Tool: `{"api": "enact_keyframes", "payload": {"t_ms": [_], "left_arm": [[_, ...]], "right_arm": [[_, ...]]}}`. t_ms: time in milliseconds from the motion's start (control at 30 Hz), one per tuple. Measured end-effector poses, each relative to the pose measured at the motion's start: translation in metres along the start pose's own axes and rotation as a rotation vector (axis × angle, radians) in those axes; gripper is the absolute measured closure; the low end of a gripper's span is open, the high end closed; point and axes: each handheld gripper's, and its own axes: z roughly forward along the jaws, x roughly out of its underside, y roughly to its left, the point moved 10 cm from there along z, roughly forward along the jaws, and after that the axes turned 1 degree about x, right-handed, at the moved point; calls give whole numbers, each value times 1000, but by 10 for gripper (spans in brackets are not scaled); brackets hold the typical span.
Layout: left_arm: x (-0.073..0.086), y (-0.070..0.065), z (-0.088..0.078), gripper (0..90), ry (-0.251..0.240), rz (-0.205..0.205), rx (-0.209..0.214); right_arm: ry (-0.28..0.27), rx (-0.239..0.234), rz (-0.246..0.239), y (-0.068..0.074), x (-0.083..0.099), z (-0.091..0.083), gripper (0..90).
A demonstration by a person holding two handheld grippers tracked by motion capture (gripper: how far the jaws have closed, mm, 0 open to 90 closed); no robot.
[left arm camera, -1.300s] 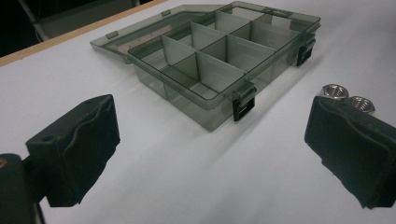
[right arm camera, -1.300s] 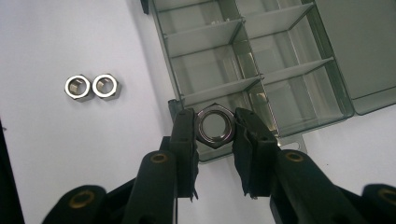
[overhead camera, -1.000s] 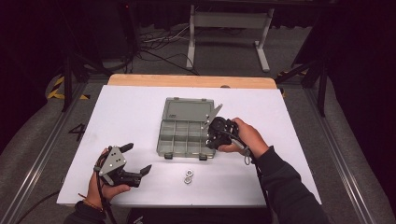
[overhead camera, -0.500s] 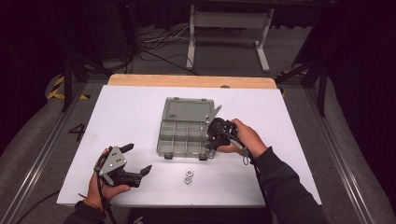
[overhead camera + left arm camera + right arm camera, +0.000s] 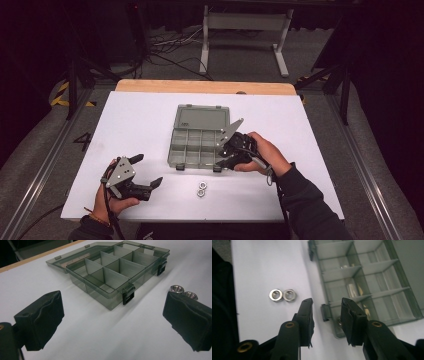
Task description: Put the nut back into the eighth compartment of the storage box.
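Observation:
A smoky clear organiser box [image 5: 192, 148] lies open mid-table, its lid [image 5: 202, 118] flat behind it. Two steel nuts [image 5: 201, 189] rest side by side on the white table in front of it. My right gripper [image 5: 223, 157] hovers at the box's near right corner. Its jaws [image 5: 326, 302] have just been opening and stand slightly apart, with nothing between the pads. Below them are a black latch [image 5: 325, 312] and a small metal piece [image 5: 339, 322] in the corner compartment. My left gripper [image 5: 148, 170] rests wide open at the near left, and its view faces the box [image 5: 110, 293] and a nut [image 5: 177, 288].
The white tabletop [image 5: 140, 125] ends in a wooden strip [image 5: 205, 87] at the far edge. Beyond it on the dark floor are a metal stand [image 5: 245, 22] and cables. Other compartments [image 5: 352, 290] hold a few small brassy parts.
The right hand has shifted a little toward the box's near right corner and its jaws have parted. The left gripper and the two nuts have stayed put.

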Motion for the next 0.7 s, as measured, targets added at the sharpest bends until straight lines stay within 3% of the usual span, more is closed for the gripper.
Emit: {"api": "enact_keyframes", "payload": {"t_ms": [67, 100, 200, 400, 567, 700], "left_arm": [[0, 0, 0, 40, 3, 2, 0], [0, 0, 0, 40, 4, 3, 1], [0, 0, 0, 40, 5, 4, 0], [0, -1, 0, 41, 5, 4, 2], [1, 0, 0, 41, 5, 4, 3], [0, -1, 0, 40, 5, 7, 3]], "right_arm": [[0, -6, -7, 4, -1, 0, 620], [-2, -19, -45, 14, -3, 0, 619], [1, -26, -66, 23, -5, 1, 617], [62, -62, -116, 46, -6, 19, 614], [147, -87, -134, 52, -2, 39, 637], [171, -98, -136, 51, -3, 48, 644]]}}
